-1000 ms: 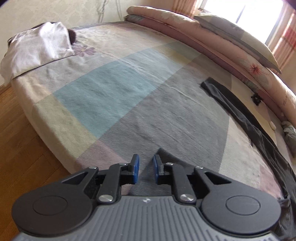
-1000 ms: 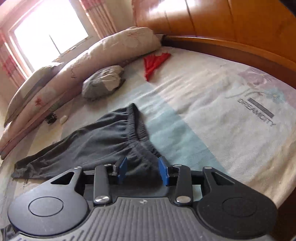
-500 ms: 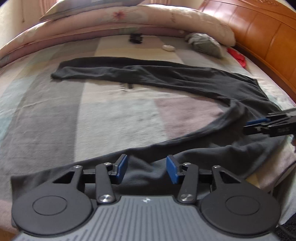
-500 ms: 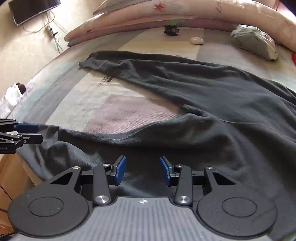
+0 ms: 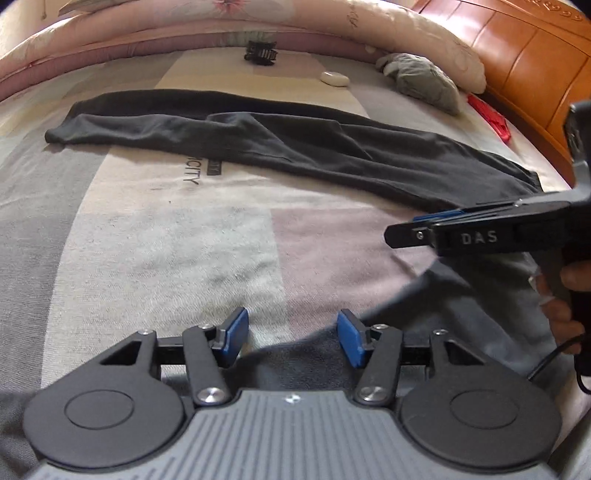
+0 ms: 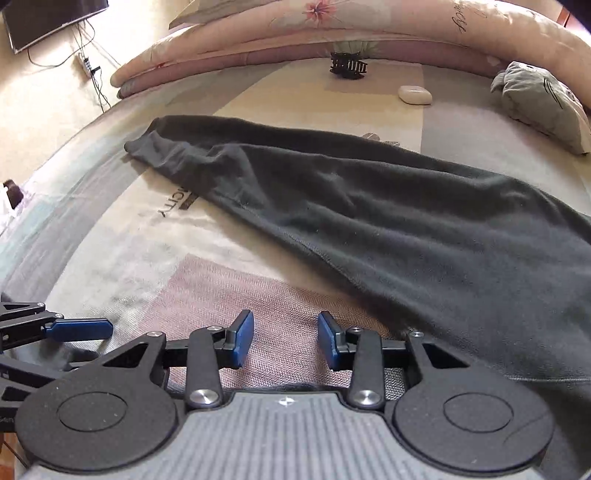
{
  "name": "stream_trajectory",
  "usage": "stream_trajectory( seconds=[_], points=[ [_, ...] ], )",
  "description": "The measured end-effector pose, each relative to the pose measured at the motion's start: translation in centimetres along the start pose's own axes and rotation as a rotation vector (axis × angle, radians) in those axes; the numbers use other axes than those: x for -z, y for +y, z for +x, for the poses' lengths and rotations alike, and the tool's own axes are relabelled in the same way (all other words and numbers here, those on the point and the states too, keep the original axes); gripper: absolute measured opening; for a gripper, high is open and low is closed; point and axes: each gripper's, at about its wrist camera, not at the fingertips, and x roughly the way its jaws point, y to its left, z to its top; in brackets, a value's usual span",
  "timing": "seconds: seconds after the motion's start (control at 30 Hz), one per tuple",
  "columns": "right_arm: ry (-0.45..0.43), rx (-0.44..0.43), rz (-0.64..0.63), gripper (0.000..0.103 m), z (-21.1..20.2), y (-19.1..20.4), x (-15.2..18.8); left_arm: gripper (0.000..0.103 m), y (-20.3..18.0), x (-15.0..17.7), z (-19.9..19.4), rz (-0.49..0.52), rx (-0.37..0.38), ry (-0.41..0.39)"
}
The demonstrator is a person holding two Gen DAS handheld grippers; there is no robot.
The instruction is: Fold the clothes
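From my left camera I see a big bed (image 5: 155, 236) with a sheet of grey, cream and pink squares. One pair of dark pants (image 5: 332, 155) lies long across it, and some of the dark cloth sits close under my left gripper (image 5: 291, 334). Its two blue pads are apart and opening; the cloth lies below them, not pinched. At the back I count one rolled quilt (image 5: 207, 22), one black clip (image 5: 260, 53), one small white case (image 5: 334, 78) and one grey cushion (image 5: 424, 83). Only this view shows the brown headboard (image 5: 524, 62), one red thing (image 5: 491, 118) beside it, and a hand (image 5: 569, 295) holding my right gripper (image 5: 410, 230) from the side. I cannot tell its gap from here.

From my right camera I see the same bed (image 6: 155, 258) and the same pants (image 6: 406, 221), spread wide on the right. My right gripper (image 6: 286, 339) has its two pads apart, with only bare sheet between them. The clip (image 6: 349, 65), white case (image 6: 414, 94) and cushion (image 6: 543, 99) show again. Only this view shows one TV (image 6: 48, 18) on the wall with wires below, and my left gripper (image 6: 79, 329) at the left edge.
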Motion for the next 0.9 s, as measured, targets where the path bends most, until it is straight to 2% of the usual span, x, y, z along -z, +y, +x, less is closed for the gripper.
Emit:
stream_trajectory(
  seconds=[0.1,0.2,0.3,0.33,0.4,0.57,0.67,0.8,0.9],
  points=[
    [-0.047,-0.009,-0.012,0.045,-4.2,-0.6,1.1,0.054,-0.1,-0.1,-2.2,-0.005,-0.004,-0.053],
    [-0.01,-0.041,-0.015,0.05,-7.2,-1.0,3.5,0.06,-0.7,1.0,-4.3,-0.006,0.038,-0.063],
    [0.081,0.0,-0.058,0.049,-5.8,-0.1,5.5,0.065,-1.4,2.5,-4.9,-0.039,0.136,-0.036],
    [0.093,0.02,-0.078,0.049,-5.0,0.3,6.0,0.066,-1.6,3.0,-4.4,-0.058,0.172,-0.014],
    [0.064,0.047,-0.102,0.053,-3.7,0.9,5.9,0.066,-1.8,3.6,-2.8,-0.095,0.179,0.028],
    [0.016,0.077,-0.115,0.054,-1.2,1.0,2.9,0.067,-1.2,1.7,0.0,-0.11,0.139,0.0],
    [-0.009,0.049,-0.102,0.053,-2.8,0.6,2.7,0.063,-1.0,0.1,-0.3,-0.152,0.102,-0.016],
    [-0.046,-0.016,-0.142,0.054,-8.0,0.8,5.9,0.066,-1.3,1.1,-3.9,-0.126,0.107,-0.083],
    [-0.008,-0.076,-0.193,0.054,-10.9,1.3,9.4,0.067,-2.4,3.2,-5.9,-0.022,0.016,-0.082]
  ],
)
